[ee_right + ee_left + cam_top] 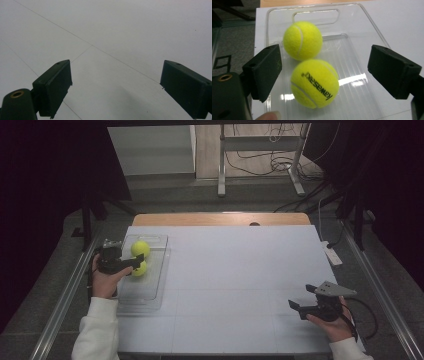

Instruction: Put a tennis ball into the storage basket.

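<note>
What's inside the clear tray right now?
Two yellow tennis balls: the near ball and the far ball, side by side in the clear tray. The tray's near end is cut off by the frame.

Two fuzzy yellow-green felt tennis balls, the nearer ball (315, 83) printed in black and the farther ball (302, 40), lie at centre frame in a clear, glossy ribbed plastic tray (359, 75) that throws white glare. The white worktop (240, 270) looks smooth and matt, with a bare wooden edge (220, 219) at its top. The left gripper (324, 75) has matt black, foam-like pads.
</note>
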Demonstrator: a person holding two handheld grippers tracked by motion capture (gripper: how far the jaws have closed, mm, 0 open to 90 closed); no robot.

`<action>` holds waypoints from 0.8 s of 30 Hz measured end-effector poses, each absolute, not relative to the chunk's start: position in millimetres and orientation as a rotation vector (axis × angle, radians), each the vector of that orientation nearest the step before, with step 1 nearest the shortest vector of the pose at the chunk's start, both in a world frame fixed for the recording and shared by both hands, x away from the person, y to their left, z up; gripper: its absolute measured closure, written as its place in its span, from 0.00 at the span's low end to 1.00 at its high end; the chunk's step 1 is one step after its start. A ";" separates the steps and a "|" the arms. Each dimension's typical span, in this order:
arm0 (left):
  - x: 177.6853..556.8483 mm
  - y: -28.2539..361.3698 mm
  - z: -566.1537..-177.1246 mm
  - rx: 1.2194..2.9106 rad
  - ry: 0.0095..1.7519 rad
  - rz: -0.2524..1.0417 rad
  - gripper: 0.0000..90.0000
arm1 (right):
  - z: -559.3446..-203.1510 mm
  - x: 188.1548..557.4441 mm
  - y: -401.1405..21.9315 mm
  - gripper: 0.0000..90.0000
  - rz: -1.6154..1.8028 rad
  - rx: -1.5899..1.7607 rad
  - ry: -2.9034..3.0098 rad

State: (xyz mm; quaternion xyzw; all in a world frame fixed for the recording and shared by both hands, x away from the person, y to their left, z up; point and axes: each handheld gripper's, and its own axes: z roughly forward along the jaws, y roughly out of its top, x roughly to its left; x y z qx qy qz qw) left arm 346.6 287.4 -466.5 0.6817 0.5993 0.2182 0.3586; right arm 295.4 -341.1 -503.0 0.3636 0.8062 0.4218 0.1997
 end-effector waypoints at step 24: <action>328.0 264.6 -453.6 1.714 1.329 0.460 0.16 | -502.6 297.1 -342.3 0.12 1.193 1.024 2.251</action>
